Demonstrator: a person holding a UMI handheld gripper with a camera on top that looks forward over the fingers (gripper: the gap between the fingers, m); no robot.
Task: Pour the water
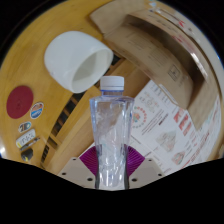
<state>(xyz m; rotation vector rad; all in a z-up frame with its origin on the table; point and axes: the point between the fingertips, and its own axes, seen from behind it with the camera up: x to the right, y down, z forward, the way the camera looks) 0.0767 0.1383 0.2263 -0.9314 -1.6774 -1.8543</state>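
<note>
A clear plastic water bottle (111, 125) with a white cap stands upright between my gripper's (111, 166) fingers. Both magenta pads (90, 160) press against its crinkled sides, so the gripper is shut on the bottle. Beyond the bottle and to the left, a white cup (76, 58) lies tilted in the view, its opening facing right toward the bottle's cap. The bottle's base is hidden below the fingers.
A wooden table (40, 75) runs under everything. A cardboard box (150, 45) sits beyond on the right, and a printed leaflet (165, 125) lies right of the bottle. A red round sticker (21, 100) and small labels are at the left.
</note>
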